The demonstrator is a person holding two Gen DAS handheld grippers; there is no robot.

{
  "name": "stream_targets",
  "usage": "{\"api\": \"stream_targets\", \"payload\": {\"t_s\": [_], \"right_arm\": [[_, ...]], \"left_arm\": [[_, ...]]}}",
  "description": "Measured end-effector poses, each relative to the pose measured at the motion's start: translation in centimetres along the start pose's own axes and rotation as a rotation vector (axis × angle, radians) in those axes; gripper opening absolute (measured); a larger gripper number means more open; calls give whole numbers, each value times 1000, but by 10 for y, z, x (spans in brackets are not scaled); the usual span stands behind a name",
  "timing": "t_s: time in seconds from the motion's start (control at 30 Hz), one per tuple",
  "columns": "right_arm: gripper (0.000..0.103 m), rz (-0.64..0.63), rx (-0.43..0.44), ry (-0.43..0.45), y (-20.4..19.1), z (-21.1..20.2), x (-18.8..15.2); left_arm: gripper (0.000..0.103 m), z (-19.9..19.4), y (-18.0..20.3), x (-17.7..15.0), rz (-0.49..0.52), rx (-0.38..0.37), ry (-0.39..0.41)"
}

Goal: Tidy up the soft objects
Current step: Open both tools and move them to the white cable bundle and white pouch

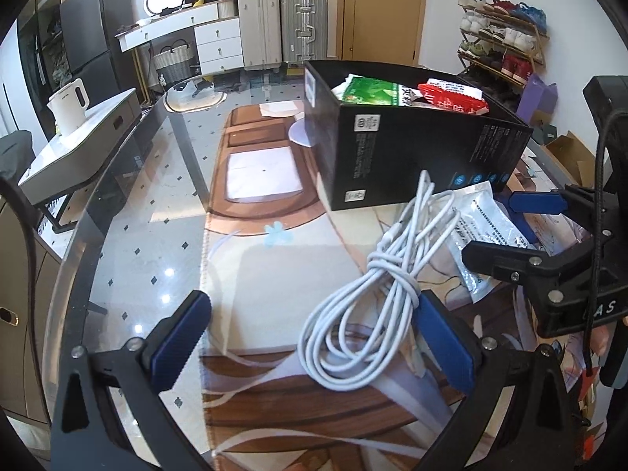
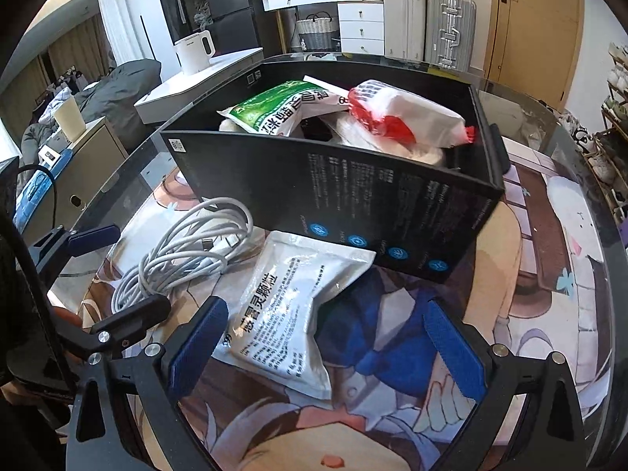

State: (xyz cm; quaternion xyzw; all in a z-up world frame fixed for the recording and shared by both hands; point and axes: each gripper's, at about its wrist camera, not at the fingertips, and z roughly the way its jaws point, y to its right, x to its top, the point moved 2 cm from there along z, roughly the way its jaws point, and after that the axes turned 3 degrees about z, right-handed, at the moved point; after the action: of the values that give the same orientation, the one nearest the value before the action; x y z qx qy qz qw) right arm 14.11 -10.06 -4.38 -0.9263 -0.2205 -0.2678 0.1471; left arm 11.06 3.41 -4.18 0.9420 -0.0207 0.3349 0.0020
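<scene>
A coiled white cable (image 1: pixel 369 298) lies on the printed mat, between the fingers of my open left gripper (image 1: pixel 314 337), close to its right finger. It also shows in the right wrist view (image 2: pixel 184 251). A white medicine pouch (image 2: pixel 286 314) lies in front of the black box (image 2: pixel 353 196), between the fingers of my open right gripper (image 2: pixel 327 345), near the left finger. The pouch shows in the left wrist view (image 1: pixel 482 231) too. The box (image 1: pixel 412 149) holds a green-and-white packet (image 2: pixel 282 106) and a red-and-white packet (image 2: pixel 404 114). The right gripper (image 1: pixel 506 235) shows at the right of the left wrist view.
The glass table edge (image 1: pixel 90 243) curves at the left. A white kettle (image 1: pixel 70 106) stands on a side cabinet. Suitcases (image 1: pixel 282 27) and a shoe rack (image 1: pixel 506 39) stand by the far wall.
</scene>
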Motion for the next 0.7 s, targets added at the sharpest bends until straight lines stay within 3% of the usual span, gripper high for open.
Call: {"api": "stream_targets", "payload": {"t_s": [0.37,0.7], "right_arm": [[102,-8,-79,-2,-10,8,-2],[102,14,-94,-6,32,-7,-16]], "left_arm": [[103,0,-3,-1,3,-15,-5],[103,1,5,0,25,-34,-13]]}}
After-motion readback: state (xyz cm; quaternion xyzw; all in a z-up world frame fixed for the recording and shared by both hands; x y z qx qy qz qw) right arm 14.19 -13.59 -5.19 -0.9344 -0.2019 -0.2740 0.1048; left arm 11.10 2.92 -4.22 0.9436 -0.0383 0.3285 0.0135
